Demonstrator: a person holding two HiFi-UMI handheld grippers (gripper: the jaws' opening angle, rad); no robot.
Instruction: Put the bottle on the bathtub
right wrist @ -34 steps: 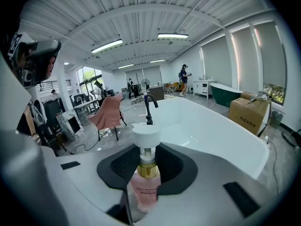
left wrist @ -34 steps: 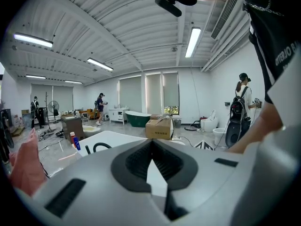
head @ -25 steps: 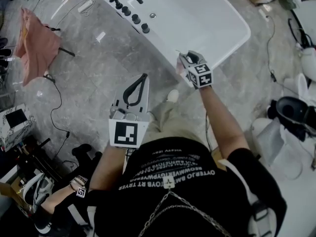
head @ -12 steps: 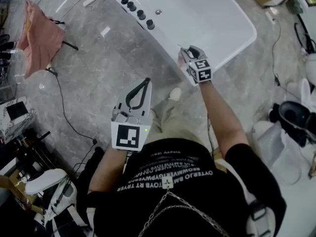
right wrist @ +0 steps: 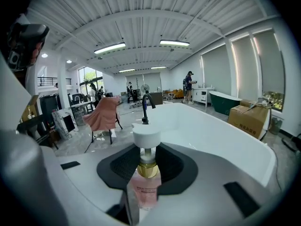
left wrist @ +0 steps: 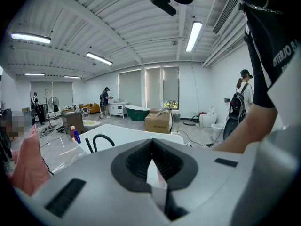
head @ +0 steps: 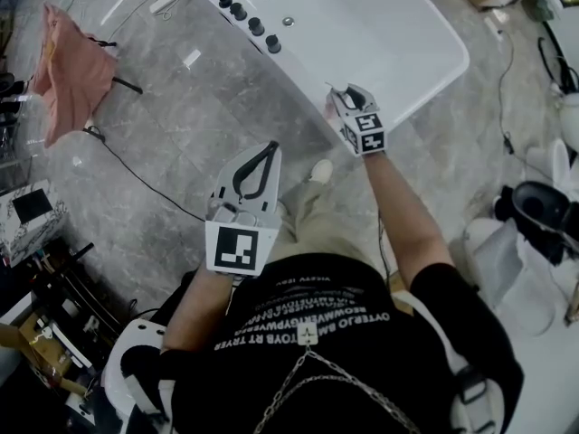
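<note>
Right gripper (head: 346, 96), fingers pinching pink, white-capped pump bottle (right wrist: 145, 185): set upright on white bathtub (right wrist: 221, 135) rim beyond fingertips. Left gripper (head: 268, 149), fingers pressed together.

We look steeply down from the head camera onto the grey marble floor (head: 226, 107), with the glossy white oval bathtub (head: 389, 34) across the top of the frame. The left gripper view sits close behind its own jaws and faces across the tub, whose curved black tap (left wrist: 102, 135) shows at lower left. The right gripper view looks along the tub. All three views share that tap.
</note>
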